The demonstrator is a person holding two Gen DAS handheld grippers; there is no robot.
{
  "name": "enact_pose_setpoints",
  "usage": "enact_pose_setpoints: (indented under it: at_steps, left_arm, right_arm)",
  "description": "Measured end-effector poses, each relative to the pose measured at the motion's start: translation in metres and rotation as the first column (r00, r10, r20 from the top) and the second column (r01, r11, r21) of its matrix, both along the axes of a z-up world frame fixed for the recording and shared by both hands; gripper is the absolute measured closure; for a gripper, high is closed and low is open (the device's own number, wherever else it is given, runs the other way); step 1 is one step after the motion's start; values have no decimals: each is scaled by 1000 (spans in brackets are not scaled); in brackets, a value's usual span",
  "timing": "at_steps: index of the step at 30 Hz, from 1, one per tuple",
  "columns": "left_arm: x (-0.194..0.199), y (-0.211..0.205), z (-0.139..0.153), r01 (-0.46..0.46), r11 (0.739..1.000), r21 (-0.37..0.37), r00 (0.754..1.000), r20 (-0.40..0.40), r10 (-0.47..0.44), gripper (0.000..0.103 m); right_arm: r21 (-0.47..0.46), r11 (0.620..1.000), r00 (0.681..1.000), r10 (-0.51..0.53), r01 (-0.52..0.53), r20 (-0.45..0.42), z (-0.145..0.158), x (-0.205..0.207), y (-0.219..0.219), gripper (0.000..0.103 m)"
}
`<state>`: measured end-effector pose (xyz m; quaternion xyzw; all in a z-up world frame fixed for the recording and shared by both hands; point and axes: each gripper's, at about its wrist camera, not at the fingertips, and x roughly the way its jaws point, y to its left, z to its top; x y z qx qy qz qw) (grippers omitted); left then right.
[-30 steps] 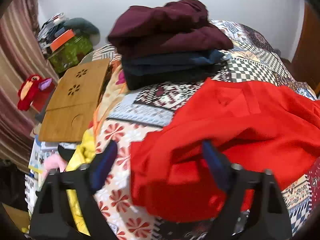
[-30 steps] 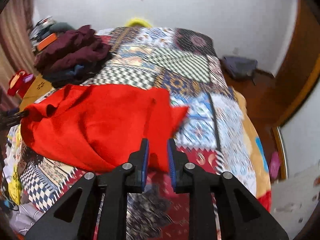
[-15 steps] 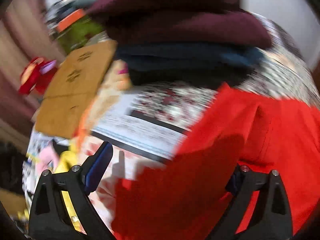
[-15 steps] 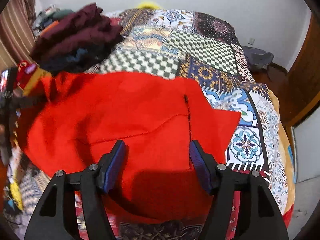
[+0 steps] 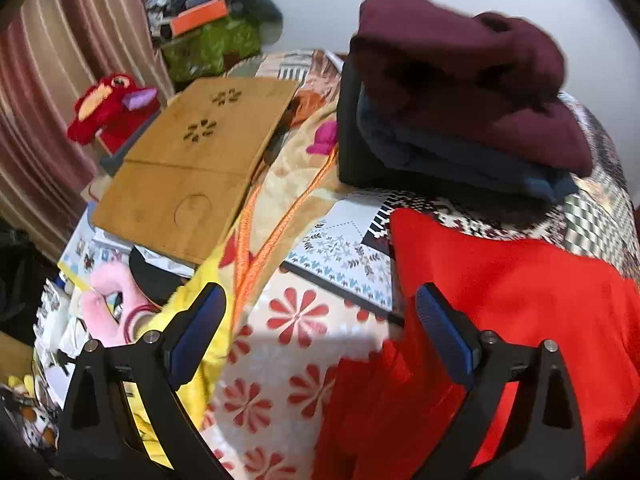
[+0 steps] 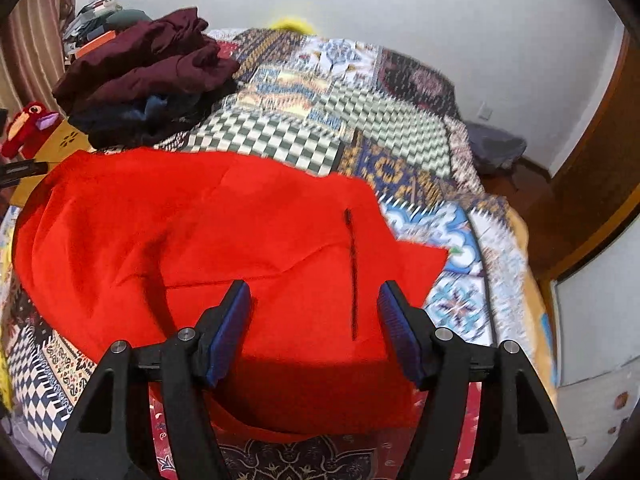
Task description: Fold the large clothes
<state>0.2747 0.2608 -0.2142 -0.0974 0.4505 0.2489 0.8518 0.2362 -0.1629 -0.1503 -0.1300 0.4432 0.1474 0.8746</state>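
Note:
A large red garment (image 6: 192,232) lies spread on the patchwork bedspread (image 6: 304,128), with a dark slit near its right side. My right gripper (image 6: 314,320) hovers over its near part, open, with nothing between its blue pads. In the left wrist view the red garment (image 5: 520,300) fills the lower right. My left gripper (image 5: 320,332) stands open at the garment's left edge, above the flowered sheet; its right finger (image 5: 440,332) overlaps the red cloth, and nothing is gripped. A stack of folded maroon and blue clothes (image 5: 460,92) sits behind.
A wooden lap tray (image 5: 192,164) lies at the bed's left side, with a red plush toy (image 5: 108,104) and a pile of clutter (image 5: 208,28) by the striped curtain. The folded stack (image 6: 144,76) sits at the bed's far left. A wooden door frame (image 6: 592,184) stands on the right.
My right gripper opened from nearly shut and let the red cloth lie flat. My left gripper swung left off the bunched red fabric, which now lies spread out.

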Motion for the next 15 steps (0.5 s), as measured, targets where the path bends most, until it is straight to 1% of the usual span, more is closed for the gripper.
enact_pose_setpoints:
  at_steps: [4, 6, 9, 12, 15]
  left_arm:
    - [-29, -12, 21, 51, 999, -10, 997, 60, -51, 7]
    - [-41, -20, 30, 64, 998, 0, 994, 85, -64, 7]
    - [-58, -28, 42, 74, 997, 19, 991, 114, -76, 7]
    - [-72, -34, 51, 85, 996, 12, 987, 135, -86, 7]
    - [-86, -36, 51, 101, 995, -15, 986, 135, -98, 7]
  right_arm:
    - [37, 999, 998, 32, -33, 51, 24, -6, 9, 40]
    - [71, 996, 996, 49, -54, 70, 36, -9, 17, 40]
    - [101, 992, 994, 74, -82, 81, 46, -13, 31, 38]
    - [116, 987, 992, 104, -112, 76, 46, -17, 49, 37]
    - [128, 981, 989, 143, -148, 44, 38, -20, 67, 36]
